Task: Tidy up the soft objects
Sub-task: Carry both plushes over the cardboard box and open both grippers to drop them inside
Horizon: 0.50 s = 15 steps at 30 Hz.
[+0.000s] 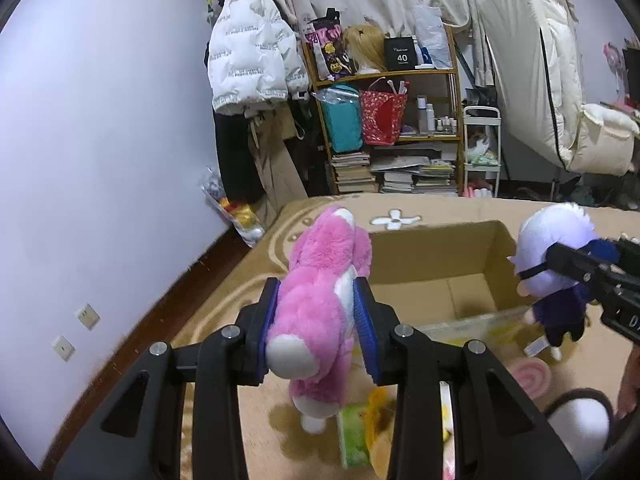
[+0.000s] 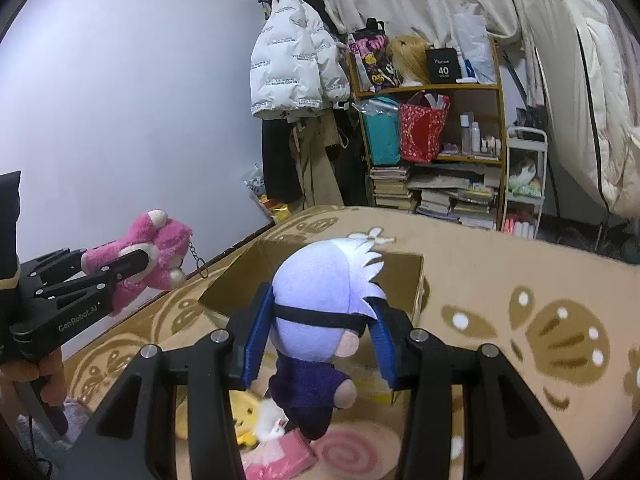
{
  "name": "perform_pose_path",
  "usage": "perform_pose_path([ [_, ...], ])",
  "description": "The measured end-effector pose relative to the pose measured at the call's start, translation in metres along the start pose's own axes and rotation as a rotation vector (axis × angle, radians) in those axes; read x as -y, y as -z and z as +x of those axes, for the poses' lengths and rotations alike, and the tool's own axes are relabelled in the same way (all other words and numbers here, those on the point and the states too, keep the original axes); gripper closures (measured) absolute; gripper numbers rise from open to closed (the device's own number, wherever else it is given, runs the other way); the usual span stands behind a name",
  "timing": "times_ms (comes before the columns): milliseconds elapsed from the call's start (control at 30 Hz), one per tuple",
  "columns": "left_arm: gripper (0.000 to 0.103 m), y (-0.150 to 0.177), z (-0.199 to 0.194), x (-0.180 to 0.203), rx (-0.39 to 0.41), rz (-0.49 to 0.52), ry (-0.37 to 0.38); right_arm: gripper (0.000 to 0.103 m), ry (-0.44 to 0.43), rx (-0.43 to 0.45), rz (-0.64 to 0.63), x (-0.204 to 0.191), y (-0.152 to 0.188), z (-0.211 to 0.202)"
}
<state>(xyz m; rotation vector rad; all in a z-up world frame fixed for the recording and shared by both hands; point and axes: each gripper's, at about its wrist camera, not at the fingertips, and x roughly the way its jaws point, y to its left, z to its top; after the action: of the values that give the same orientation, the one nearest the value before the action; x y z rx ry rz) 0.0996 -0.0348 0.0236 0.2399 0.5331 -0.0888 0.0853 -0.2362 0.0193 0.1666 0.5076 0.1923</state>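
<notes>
Between ribbed pads (image 1: 362, 316), fluffy pink plush (image 1: 316, 304).

Open box (image 1: 436, 268) on the bed (image 1: 460, 208); shelf (image 1: 390, 120) behind

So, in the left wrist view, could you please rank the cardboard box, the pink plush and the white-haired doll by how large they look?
1. cardboard box
2. pink plush, though it sits in the left gripper close to the camera, which inflates it
3. white-haired doll, in the right gripper and farther off, partly hidden by it

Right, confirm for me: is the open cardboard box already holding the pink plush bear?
No, the pink plush bear hangs clamped in the left gripper outside the cardboard box.
</notes>
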Motion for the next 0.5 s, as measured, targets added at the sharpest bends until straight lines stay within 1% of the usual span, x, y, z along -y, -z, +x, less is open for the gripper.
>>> perform_pose_path([
  [100,0.069,-0.010,0.015,0.001,0.010,0.028,-0.020,0.054,0.002,0.006,-0.015,0.002,-0.010,0.010],
  [267,0.068,-0.022,0.042,0.005,0.007,0.044,-0.022,0.054,0.008,-0.005,-0.037,0.008,-0.018,0.030],
  [367,0.068,-0.029,0.057,0.010,0.009,0.055,-0.012,0.053,0.012,-0.023,-0.016,0.015,-0.019,0.043],
  [433,0.068,-0.033,0.065,0.013,0.013,0.054,-0.002,0.052,0.038,-0.037,0.001,0.019,-0.017,0.049],
  [500,0.068,-0.036,0.072,0.014,0.007,0.035,0.028,0.052,0.037,-0.061,0.020,0.024,-0.013,0.057],
])
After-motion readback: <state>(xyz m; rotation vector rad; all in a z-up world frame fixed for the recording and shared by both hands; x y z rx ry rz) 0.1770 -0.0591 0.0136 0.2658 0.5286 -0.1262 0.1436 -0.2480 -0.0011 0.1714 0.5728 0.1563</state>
